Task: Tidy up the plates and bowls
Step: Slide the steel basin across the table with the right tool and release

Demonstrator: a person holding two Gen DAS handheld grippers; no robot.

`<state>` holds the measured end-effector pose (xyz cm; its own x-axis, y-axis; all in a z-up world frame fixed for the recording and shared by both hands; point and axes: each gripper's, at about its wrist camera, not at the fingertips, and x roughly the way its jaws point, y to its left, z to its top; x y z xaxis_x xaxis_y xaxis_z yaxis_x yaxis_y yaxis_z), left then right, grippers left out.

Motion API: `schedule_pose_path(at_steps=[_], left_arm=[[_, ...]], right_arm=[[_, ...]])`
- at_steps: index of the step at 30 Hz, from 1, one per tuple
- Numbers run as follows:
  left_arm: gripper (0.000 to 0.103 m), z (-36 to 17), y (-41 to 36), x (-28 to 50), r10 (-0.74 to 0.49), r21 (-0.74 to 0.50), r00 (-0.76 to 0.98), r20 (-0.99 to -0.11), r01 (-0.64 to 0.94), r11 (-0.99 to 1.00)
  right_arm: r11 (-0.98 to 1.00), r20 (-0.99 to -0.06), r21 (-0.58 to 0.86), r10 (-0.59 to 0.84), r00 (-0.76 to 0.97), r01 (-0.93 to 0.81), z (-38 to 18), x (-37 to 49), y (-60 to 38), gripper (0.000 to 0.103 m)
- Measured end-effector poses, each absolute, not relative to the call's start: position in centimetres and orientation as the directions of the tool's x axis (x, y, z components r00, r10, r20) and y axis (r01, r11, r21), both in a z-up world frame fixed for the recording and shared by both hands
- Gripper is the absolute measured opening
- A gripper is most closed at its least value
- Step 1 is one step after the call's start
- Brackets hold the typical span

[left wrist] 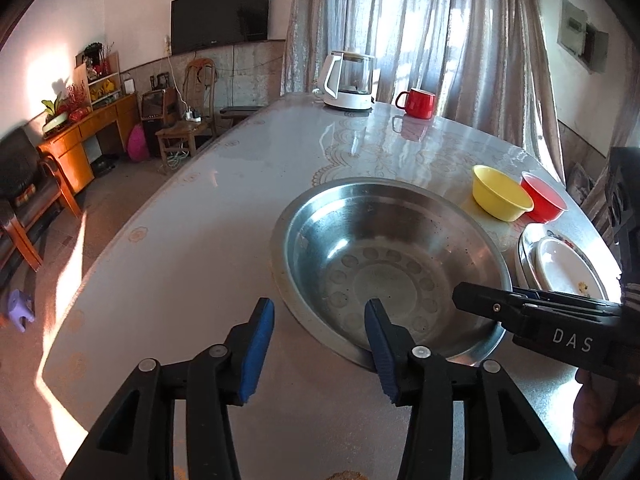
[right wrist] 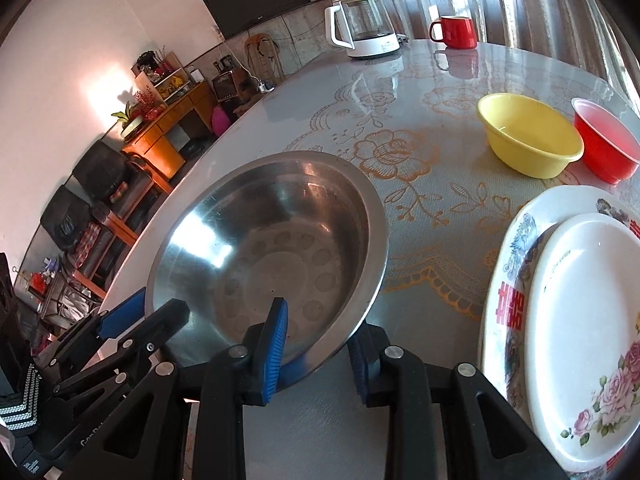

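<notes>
A large steel bowl sits on the table near me. My left gripper is open astride its near-left rim, one blue finger inside the bowl and one outside. My right gripper is open astride the near-right rim, left finger inside and right finger under the rim outside. Two stacked plates, a small white one on a flowered one, lie to the right. A yellow bowl and a red bowl stand behind them.
A white kettle and a red mug stand at the table's far edge. The table has a patterned glossy cover. Chairs and a wooden cabinet stand beyond the left edge.
</notes>
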<state>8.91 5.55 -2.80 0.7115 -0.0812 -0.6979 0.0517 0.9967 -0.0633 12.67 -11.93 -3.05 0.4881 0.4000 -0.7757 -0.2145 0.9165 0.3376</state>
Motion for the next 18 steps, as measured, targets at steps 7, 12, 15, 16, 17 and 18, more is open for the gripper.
schedule_pose_path(at_steps=[7, 12, 15, 16, 17, 18], left_arm=[[0.050, -1.7, 6.2, 8.0, -0.059, -0.062, 0.735, -0.675, 0.023, 0.998], [0.050, -0.8, 6.4, 7.3, -0.044, -0.048, 0.756, -0.653, 0.016, 0.999], [0.050, -0.3, 6.1, 7.2, -0.049, -0.043, 0.763, -0.645, 0.028, 0.999], [0.050, -0.2, 6.1, 7.1, -0.051, -0.041, 0.765, -0.642, 0.032, 0.999], [0.050, 0.0, 5.8, 7.1, -0.055, -0.037, 0.767, -0.639, 0.040, 0.999], [0.050, 0.1, 5.6, 7.0, -0.057, -0.033, 0.769, -0.637, 0.046, 0.998]], right_arm=[[0.909, -0.764, 0.365, 0.415, 0.494, -0.200, -3.0, 12.1, -12.5, 0.033], [0.912, -0.746, 0.363, 0.408, 0.526, -0.192, -2.0, 11.4, -13.4, 0.033], [0.911, -0.732, 0.368, 0.406, 0.546, -0.185, -1.4, 11.2, -14.2, 0.033], [0.912, -0.729, 0.368, 0.404, 0.553, -0.180, -1.3, 11.2, -14.5, 0.033], [0.913, -0.725, 0.369, 0.401, 0.559, -0.176, -1.1, 11.2, -14.8, 0.033], [0.913, -0.722, 0.370, 0.399, 0.565, -0.171, -1.0, 11.3, -15.1, 0.033]])
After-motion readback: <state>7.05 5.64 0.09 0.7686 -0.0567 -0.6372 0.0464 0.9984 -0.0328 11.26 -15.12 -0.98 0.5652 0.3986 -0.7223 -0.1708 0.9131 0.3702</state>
